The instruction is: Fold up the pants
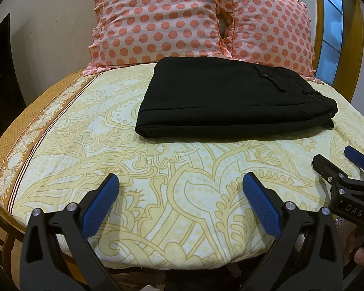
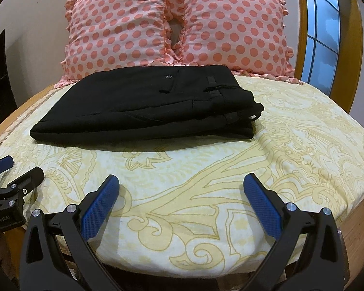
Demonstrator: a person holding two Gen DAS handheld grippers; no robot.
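The black pants (image 1: 220, 97) lie folded into a flat rectangle on the bed, close to the pillows; they also show in the right wrist view (image 2: 145, 111), waistband and button to the right. My left gripper (image 1: 180, 181) is open and empty, hovering over the near part of the bed, well short of the pants. My right gripper (image 2: 182, 181) is open and empty too, beside the left one. The right gripper shows at the right edge of the left wrist view (image 1: 339, 165); the left gripper shows at the left edge of the right wrist view (image 2: 14, 169).
The bed carries a yellow patterned sheet (image 1: 157, 194) with a brown border on the left (image 1: 19, 165). Two pink polka-dot pillows (image 2: 177, 24) lean at the head. A window (image 2: 322, 31) in a wooden frame is at the right, a dark object (image 1: 0, 72) at the left.
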